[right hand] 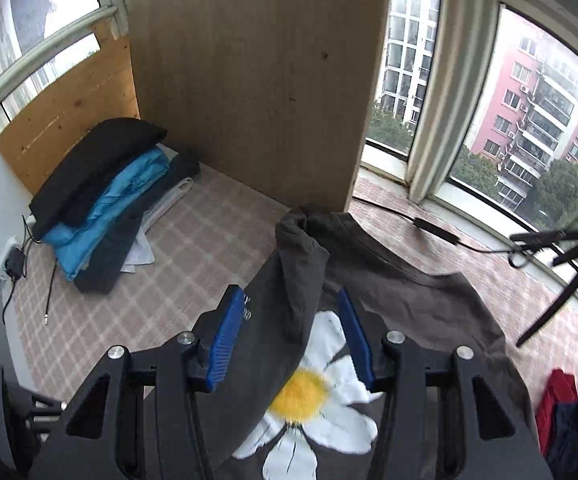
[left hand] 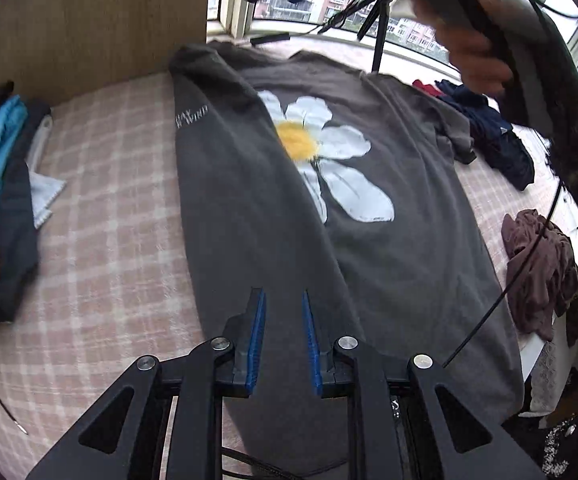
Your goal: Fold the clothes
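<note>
Both grippers' jaws gape empty over a checked bed (left hand: 101, 240) beside windows (right hand: 529, 120).

- Home, a bedroom by the look of it: pink checked bedsheet (right hand: 217, 232) covers a bed-like surface.
- Folded clothes stack (right hand: 101, 196) sits in the corner; loose clothes (left hand: 497, 136) lie around.
- Bay window (right hand: 529, 120) looks out on apartment blocks (right hand: 537, 92).
- Wooden panel (right hand: 257, 80) stands beside it.

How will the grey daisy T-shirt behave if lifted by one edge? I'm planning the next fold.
The grey daisy T-shirt will probably drape limply: its folded-over side already lies soft and creased. It looks light, so a pinch should lift it, though it may drag on the checked blanket.
</note>
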The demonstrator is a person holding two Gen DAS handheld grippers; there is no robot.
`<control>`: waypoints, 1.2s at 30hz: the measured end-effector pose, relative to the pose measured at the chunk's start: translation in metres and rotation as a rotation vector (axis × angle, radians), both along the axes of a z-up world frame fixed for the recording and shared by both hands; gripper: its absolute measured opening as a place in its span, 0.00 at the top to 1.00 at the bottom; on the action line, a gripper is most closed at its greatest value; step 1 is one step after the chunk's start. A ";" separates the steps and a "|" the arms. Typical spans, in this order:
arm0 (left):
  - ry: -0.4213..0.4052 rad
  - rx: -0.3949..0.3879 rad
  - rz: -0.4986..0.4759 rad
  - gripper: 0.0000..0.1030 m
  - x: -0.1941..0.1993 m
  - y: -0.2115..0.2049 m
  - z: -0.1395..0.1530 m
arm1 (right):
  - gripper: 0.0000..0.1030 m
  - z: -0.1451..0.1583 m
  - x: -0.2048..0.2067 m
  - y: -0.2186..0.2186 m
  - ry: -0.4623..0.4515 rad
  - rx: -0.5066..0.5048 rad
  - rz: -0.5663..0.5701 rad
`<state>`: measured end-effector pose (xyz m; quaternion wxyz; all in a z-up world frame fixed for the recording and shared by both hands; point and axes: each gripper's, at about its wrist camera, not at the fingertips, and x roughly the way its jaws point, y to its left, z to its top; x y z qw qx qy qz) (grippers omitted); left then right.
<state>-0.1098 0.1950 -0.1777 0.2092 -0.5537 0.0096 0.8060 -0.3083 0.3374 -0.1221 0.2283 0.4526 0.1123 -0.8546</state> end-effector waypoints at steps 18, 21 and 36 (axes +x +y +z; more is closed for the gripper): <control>-0.055 0.009 0.006 0.82 0.003 0.004 -0.046 | 0.66 -0.066 -0.094 0.016 -0.117 0.135 -0.152; -0.058 -0.033 -0.003 0.82 0.002 0.005 -0.040 | 0.66 -0.027 -0.068 0.041 -0.084 0.038 -0.145; 0.128 0.043 -0.072 0.75 0.111 0.000 0.051 | 0.62 0.132 0.201 0.322 0.015 -0.161 -0.490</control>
